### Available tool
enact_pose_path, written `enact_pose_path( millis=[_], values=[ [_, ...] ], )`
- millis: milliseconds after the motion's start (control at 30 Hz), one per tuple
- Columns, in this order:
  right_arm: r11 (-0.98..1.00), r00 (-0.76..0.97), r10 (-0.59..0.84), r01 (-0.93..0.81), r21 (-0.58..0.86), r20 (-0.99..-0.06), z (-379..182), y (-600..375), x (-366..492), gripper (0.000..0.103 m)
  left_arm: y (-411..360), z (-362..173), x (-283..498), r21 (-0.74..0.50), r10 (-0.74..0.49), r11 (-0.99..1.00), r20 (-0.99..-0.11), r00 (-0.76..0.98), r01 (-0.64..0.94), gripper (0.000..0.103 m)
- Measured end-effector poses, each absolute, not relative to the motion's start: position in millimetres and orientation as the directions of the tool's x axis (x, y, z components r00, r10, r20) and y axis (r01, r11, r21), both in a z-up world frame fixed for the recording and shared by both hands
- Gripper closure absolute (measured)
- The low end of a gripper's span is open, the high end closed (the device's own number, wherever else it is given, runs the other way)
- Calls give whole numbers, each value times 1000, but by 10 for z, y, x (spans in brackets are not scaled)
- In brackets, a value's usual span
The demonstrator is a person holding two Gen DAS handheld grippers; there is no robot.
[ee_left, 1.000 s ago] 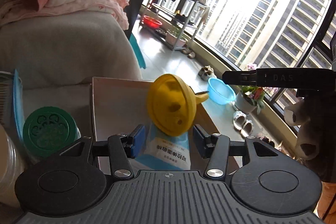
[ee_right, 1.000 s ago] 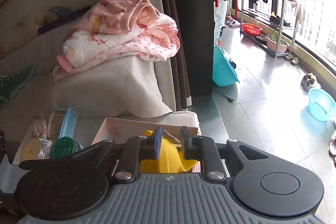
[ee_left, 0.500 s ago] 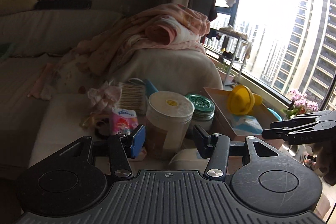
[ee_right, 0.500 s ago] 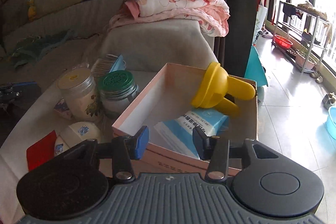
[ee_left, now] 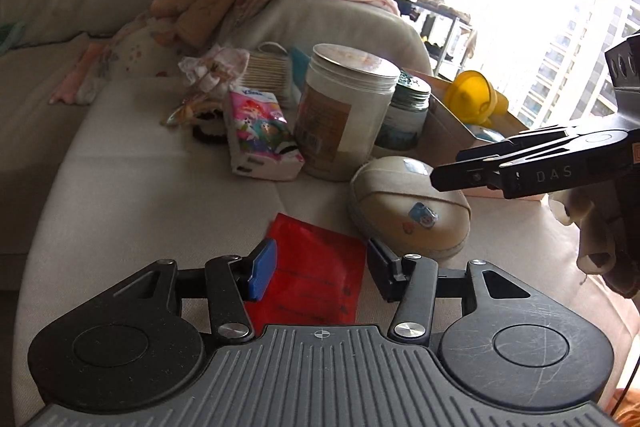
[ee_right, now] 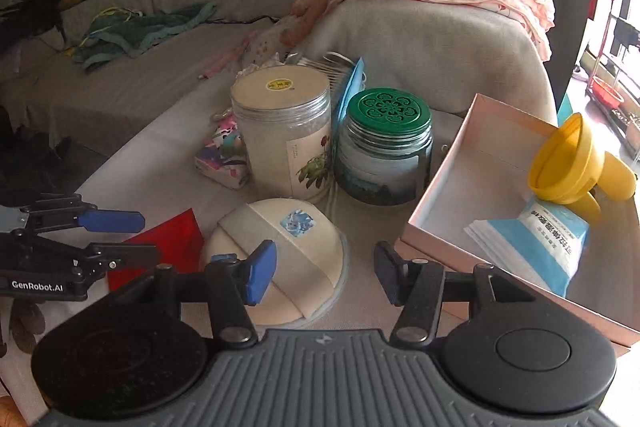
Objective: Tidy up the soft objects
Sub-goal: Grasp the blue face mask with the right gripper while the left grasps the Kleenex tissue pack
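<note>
Left gripper (ee_left: 318, 269) poised over red packet (ee_left: 316, 277) near front edge of cushioned sofa seat (ee_left: 132, 187); jaws standing apart, nothing clamped. Right gripper (ee_right: 324, 273) above round cream pad (ee_right: 276, 259), jaws opening, pad below them but not pressed. Pad just in front of two jars: cream-lidded jar (ee_right: 286, 129), green-lidded jar (ee_right: 386, 147). Pink box (ee_right: 484, 183) at right, containing yellow funnel (ee_right: 576, 163) and blue-white packet (ee_right: 536, 243). Tissue pack (ee_left: 260, 137) left of jars.
</note>
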State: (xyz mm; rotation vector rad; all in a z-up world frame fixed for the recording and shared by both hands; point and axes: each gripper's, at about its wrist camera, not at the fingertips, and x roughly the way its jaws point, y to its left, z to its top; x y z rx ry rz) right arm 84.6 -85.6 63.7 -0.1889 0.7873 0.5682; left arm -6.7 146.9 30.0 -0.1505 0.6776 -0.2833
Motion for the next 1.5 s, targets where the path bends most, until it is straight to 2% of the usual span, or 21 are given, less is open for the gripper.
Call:
enact_pose_path(
  millis=[233, 267, 300, 367, 633, 833, 1000, 1133, 1233, 1333, 1367, 1433, 1500],
  values=[
    [819, 544, 447, -568, 81, -710, 524, -373, 1231, 49, 1531, 343, 61, -223, -296, 954, -575, 762, 202, 49],
    [819, 534, 455, -566, 98, -713, 518, -329, 1294, 49, 1548, 376, 87, -221, -295, 954, -565, 770, 203, 49],
    [816, 521, 468, -564, 124, -713, 520, -292, 1348, 43, 1559, 413, 117, -218, -296, 954, -556, 777, 207, 49],
    [823, 511, 483, -543, 168, -711, 534, -242, 1435, 40, 1556, 459, 177, -204, -296, 954, -547, 783, 219, 49],
    [725, 358, 626, -593, 349, -693, 487, -95, 1594, 40, 1516, 438, 402, -172, -284, 959, -559, 779, 226, 48],
    [732, 418, 572, -649, 208, -706, 765, -239, 1472, 40, 1690, 468, 596, -124, -190, 982, -555, 810, 146, 48],
    [811, 547, 503, -566, 147, -669, 1296, -506, 1639, 40, 1762, 378, 1004, -105, -113, 993, -606, 787, 61, 48],
    [889, 542, 404, -421, 178, -736, 1473, -423, 2295, 38, 1767, 358, 1243, -94, -121, 992, -648, 752, 78, 47],
    [909, 427, 378, -340, 242, -822, 1266, -245, 2866, 36, 1795, 339, 1334, -80, -126, 992, -656, 745, 97, 43],
    [926, 354, 333, -299, 231, -874, 951, -49, 3171, 36, 1845, 301, 1382, -98, -150, 989, -657, 739, 114, 40],
    [931, 347, 312, -296, 212, -884, 877, 2, 3225, 39, 1863, 285, 1386, -109, -161, 987, -656, 737, 119, 40],
    [934, 325, 286, -305, 187, -901, 716, 121, 3284, 53, 1936, 246, 1397, -159, -206, 978, -652, 729, 133, 42],
    [937, 291, 269, -300, 179, -918, 599, 169, 3324, 72, 2037, 212, 1413, -235, -263, 962, -646, 716, 142, 43]
  ],
)
